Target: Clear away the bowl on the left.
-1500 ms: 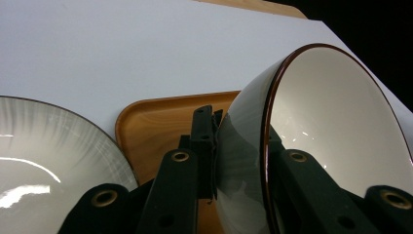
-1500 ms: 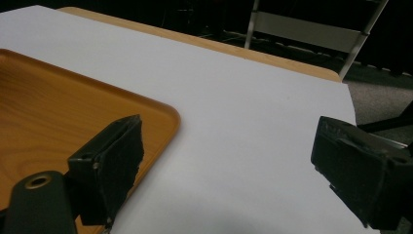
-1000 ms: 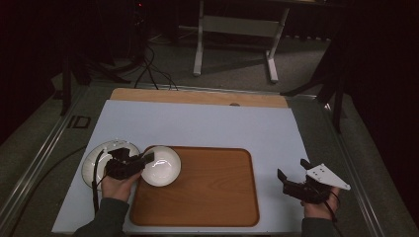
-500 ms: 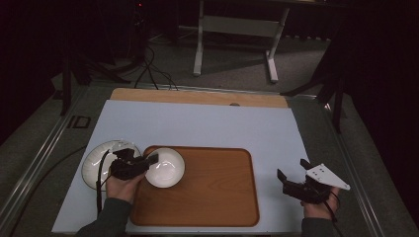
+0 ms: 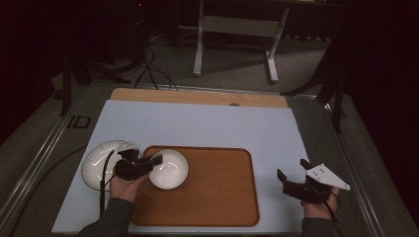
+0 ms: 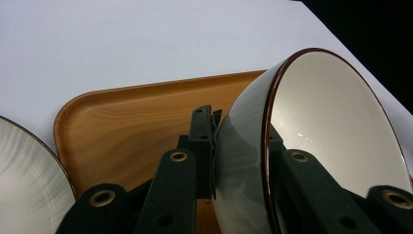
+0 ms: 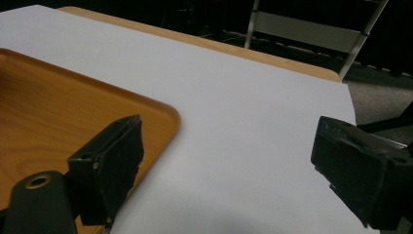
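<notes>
Fingers of the left gripper pinch the near-left rim of the white bowl with a dark outside, over the left end of the wooden tray, while the right gripper, spread and empty, sits near the tabletop's right edge.

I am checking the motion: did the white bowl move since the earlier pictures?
Yes. The bowl, clamped by the left gripper, shifted slightly right, farther over the wooden tray and away from the plate.
</notes>
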Tool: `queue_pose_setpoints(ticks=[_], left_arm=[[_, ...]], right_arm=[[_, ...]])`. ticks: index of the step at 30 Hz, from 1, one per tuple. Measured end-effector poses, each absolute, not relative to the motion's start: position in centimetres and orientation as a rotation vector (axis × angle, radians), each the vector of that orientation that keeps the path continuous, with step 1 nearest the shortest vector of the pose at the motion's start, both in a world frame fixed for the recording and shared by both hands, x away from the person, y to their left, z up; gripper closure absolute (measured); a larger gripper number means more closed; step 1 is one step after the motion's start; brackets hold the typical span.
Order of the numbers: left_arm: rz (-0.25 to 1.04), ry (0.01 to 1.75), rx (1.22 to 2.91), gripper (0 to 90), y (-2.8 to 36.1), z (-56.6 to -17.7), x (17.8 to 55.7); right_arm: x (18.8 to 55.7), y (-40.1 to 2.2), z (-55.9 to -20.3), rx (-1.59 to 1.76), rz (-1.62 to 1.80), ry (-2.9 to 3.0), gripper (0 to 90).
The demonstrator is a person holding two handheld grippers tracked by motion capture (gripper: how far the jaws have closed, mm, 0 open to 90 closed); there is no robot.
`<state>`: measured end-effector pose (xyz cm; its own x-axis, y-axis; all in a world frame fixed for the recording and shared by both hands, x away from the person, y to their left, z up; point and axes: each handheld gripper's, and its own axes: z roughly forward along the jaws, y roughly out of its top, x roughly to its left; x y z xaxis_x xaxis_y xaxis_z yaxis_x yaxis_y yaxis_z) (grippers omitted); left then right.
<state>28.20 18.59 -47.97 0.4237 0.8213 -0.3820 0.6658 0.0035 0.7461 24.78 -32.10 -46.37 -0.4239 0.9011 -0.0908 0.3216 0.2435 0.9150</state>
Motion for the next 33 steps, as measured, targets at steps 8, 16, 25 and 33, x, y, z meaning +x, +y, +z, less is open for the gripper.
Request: queue_pose_setpoints(ticks=[8, 16, 25, 33], left_arm=[[0.207, 1.295, 1.729, 77.3, 18.1, -47.9, 28.1], [0.2, 1.295, 1.75, 77.3, 17.2, -48.1, 28.1], [0.182, 1.284, 1.79, 77.3, 15.7, -48.4, 28.1], [0.168, 1.263, 1.815, 77.3, 14.6, -48.6, 27.9]], right_arm=[[24.8, -32.1, -46.4, 1.117, 1.16, 1.881, 11.4], [24.8, -32.0, -46.4, 1.118, 1.159, 1.882, 11.4], [24.8, -32.1, -46.4, 1.115, 1.16, 1.881, 11.4], [24.8, -32.1, -46.4, 1.114, 1.161, 1.881, 11.4]])
